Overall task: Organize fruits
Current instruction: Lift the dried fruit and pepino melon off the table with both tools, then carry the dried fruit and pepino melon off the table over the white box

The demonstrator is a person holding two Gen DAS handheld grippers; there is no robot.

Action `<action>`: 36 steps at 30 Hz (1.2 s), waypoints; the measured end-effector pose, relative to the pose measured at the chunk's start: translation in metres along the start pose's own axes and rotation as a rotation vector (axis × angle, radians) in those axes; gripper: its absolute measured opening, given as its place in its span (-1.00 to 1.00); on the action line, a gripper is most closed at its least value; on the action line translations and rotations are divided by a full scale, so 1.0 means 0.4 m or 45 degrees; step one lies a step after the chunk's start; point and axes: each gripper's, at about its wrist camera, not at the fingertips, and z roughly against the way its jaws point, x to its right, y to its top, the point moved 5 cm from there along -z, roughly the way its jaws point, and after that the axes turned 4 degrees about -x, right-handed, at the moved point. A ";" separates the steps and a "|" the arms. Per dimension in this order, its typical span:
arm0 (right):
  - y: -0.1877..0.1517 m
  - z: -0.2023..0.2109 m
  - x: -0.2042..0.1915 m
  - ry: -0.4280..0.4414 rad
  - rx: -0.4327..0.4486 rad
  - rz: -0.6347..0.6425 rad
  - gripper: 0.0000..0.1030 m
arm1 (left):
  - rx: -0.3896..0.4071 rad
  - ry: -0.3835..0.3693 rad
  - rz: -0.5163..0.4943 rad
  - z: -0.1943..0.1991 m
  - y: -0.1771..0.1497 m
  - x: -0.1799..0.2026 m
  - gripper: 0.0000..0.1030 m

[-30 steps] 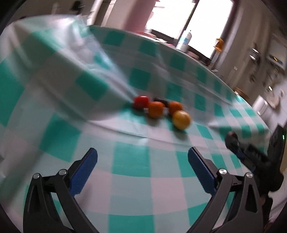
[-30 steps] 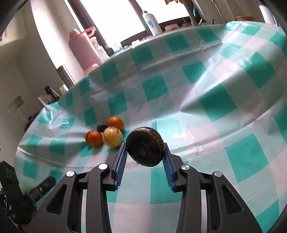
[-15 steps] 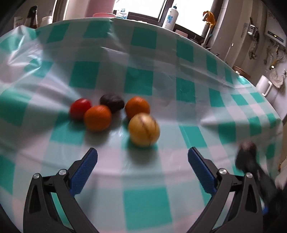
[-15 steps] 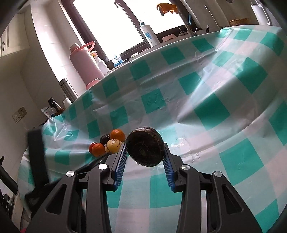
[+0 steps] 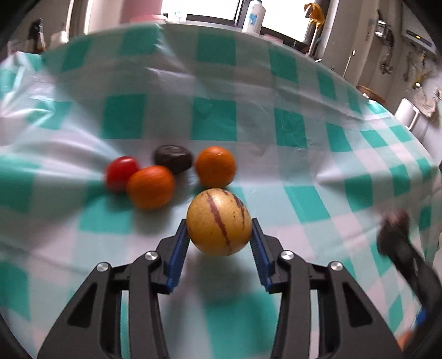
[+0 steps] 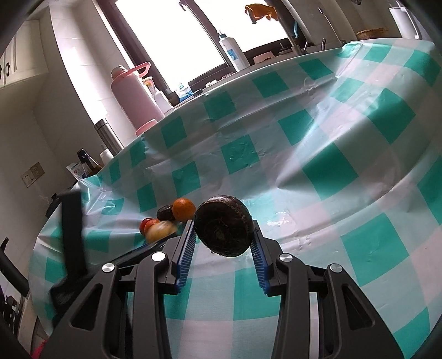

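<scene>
On a surface (image 5: 304,193) draped in a teal-and-white checked cloth, the left wrist view is showing the left tongs (image 5: 219,240) gripping a yellow fruit with purple stripes (image 5: 219,221), their jaws having just been closing, both blue pads now pressing on its sides. Just beyond it, four more fruits are sitting in a loose cluster: a red tomato (image 5: 121,172) at the left, touching an orange fruit (image 5: 151,187); a dark, wrinkled fruit (image 5: 173,158) behind them; and a second orange fruit (image 5: 215,166) at the right, close to the striped one. At the right edge, the right tongs (image 5: 393,229) are showing as a dark blur above the cloth. A white bottle (image 5: 253,16) is standing by the window beyond the surface.

In the right wrist view, the right tongs (image 6: 223,243) are holding a dark brown, rough-skinned round fruit (image 6: 224,224) at a narrow opening, lifted clear of the cloth. To the left and farther off, the cluster is lying near the surface's edge, with the striped fruit (image 6: 160,231) blurred in front and the left tongs' black body (image 6: 73,221) rising beside it. A pink flask (image 6: 135,99), a steel flask (image 6: 107,136) and a white pump bottle (image 6: 232,49) are standing along the window side.
</scene>
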 end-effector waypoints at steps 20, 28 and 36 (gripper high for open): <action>-0.011 -0.017 0.000 -0.006 -0.060 0.003 -0.23 | 0.130 -0.041 0.100 0.175 -0.112 -0.100 -0.15; -0.044 -0.012 -0.025 -0.012 -0.118 0.035 -0.23 | 0.128 -0.061 0.075 0.183 -0.129 -0.087 -0.15; -0.093 0.015 -0.062 0.018 -0.171 0.045 -0.23 | 0.118 -0.099 0.110 0.199 -0.153 -0.096 -0.15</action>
